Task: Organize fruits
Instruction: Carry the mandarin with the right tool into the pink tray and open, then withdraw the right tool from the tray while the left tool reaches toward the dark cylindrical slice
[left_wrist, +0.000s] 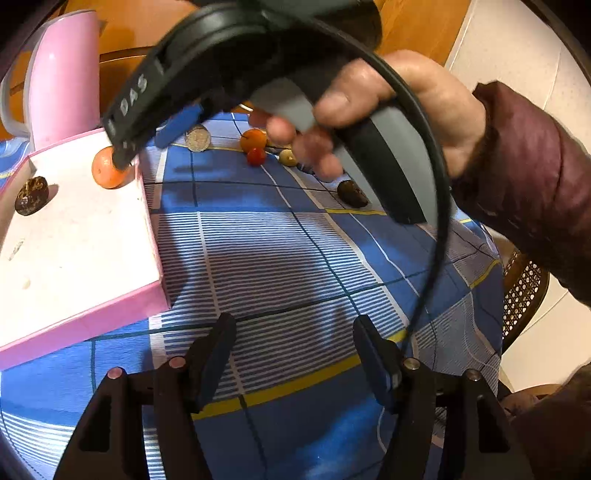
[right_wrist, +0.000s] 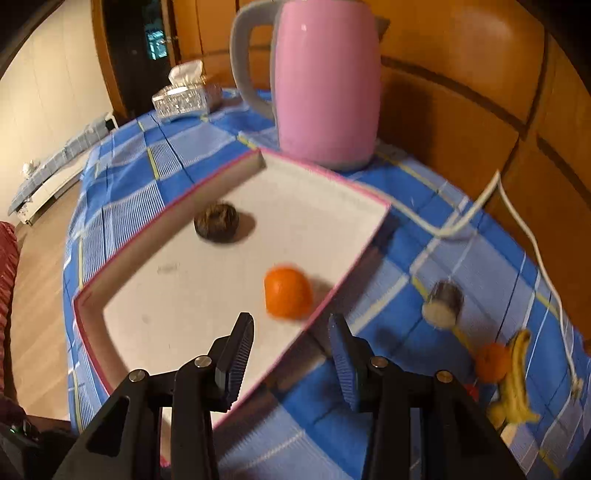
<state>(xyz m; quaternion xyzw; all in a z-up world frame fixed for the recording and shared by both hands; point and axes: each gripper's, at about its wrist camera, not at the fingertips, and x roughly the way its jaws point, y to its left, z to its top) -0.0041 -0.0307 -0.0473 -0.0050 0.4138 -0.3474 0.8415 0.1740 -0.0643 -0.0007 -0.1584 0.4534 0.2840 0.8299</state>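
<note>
A white tray with a pink rim (right_wrist: 184, 280) holds an orange (right_wrist: 288, 297) near its right edge and a dark wrinkled fruit (right_wrist: 216, 221) farther back. My right gripper (right_wrist: 291, 347) hangs open just short of the orange, with nothing between its pads. In the left wrist view a hand holds that right gripper (left_wrist: 144, 151) over the tray (left_wrist: 74, 240), with one finger beside the orange (left_wrist: 107, 170). My left gripper (left_wrist: 295, 354) is open and empty above the blue checked cloth. Loose on the cloth are another orange (left_wrist: 254, 139), a red tomato (left_wrist: 256, 156), a small pale fruit (left_wrist: 288, 158) and a dark fruit (left_wrist: 352, 194).
A pink kettle (right_wrist: 325, 81) stands behind the tray, and its white cord (right_wrist: 480, 206) trails across the cloth. A short cylinder (right_wrist: 443, 302) and a banana peel (right_wrist: 517, 380) lie to the right. A tissue box (right_wrist: 181, 94) sits at the far edge. A cane chair (left_wrist: 524, 291) stands beside the table.
</note>
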